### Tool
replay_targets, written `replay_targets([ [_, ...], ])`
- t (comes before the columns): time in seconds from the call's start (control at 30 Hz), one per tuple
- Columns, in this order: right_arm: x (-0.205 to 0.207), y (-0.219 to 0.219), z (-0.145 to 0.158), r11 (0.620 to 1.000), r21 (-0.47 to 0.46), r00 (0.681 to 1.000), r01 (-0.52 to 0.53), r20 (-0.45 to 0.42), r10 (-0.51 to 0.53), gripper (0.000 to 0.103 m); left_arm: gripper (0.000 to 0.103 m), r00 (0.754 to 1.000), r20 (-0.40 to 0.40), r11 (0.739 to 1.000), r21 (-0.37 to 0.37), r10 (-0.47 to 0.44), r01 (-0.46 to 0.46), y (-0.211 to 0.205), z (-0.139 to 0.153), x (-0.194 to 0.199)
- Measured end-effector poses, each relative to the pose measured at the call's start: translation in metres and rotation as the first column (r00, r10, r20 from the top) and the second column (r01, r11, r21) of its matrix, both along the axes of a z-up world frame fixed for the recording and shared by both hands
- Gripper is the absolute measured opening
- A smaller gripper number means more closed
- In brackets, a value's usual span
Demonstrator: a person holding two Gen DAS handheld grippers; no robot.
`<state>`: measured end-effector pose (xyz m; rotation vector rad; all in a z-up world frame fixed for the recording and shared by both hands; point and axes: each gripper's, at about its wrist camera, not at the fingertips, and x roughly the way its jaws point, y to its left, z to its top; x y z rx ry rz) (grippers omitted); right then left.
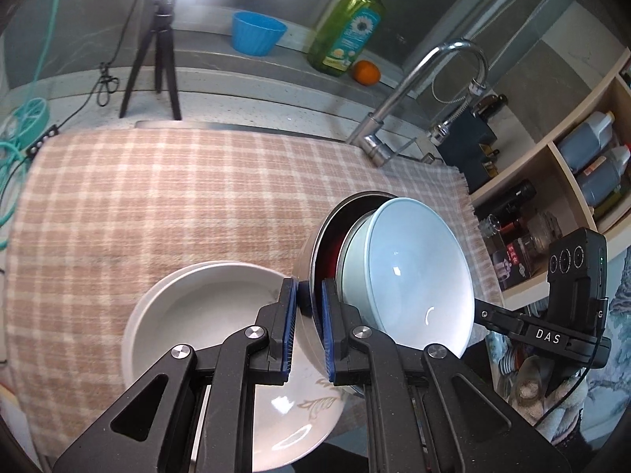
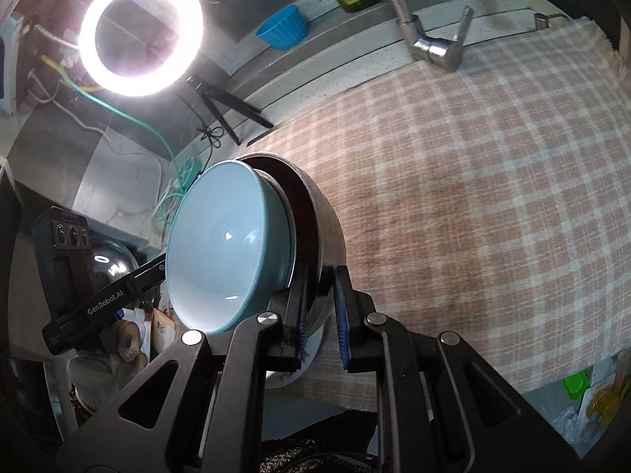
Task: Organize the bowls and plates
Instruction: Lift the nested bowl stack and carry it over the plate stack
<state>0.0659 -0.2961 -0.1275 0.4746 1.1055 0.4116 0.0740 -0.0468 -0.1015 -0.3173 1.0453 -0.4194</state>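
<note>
A nested stack hangs above the checked cloth (image 1: 157, 197): a light blue bowl (image 1: 418, 272) inside a grey bowl (image 1: 351, 272), inside a steel bowl (image 1: 315, 260) with a dark red inside. My left gripper (image 1: 308, 295) is shut on the steel bowl's rim. On the opposite rim of the steel bowl (image 2: 327, 228), my right gripper (image 2: 321, 299) is shut too, with the blue bowl (image 2: 224, 252) to its left. A white bowl (image 1: 205, 315) with a leaf print lies on the cloth below the stack, partly hidden by my left fingers.
A faucet (image 1: 394, 118) rises at the cloth's far right. Behind it stand a green soap bottle (image 1: 347, 27), a blue cup (image 1: 258, 33) and an orange (image 1: 366, 71). A small tripod (image 1: 157, 59) and a ring light (image 2: 140, 31) are far left. Shelves with bottles (image 1: 583, 165) are on the right.
</note>
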Motion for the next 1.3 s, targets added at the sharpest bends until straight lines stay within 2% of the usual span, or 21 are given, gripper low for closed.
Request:
replay_targets([
  [0.27,-0.004,0.037,-0.003,0.997,-0.002,0.997,-0.074,-0.013,0.074,0.014,0.009,0.998,-0.017,0.998,-0.006,0.068,-0.068,0.035,-0.005,-0.017],
  [0.63,-0.010,0.070,-0.017,0.991,-0.012,0.989,-0.137,-0.050,0.136,0.014,0.009,0.992,-0.047,0.993,-0.005,0.116,-0.116,0.064,-0.015,-0.032],
  [1.3,-0.010,0.093,-0.035,0.986,-0.022,0.983,-0.162,-0.096,0.160,0.014,0.009,0.984,-0.093,0.988,-0.004,0.150,-0.151,0.080,-0.031,-0.044],
])
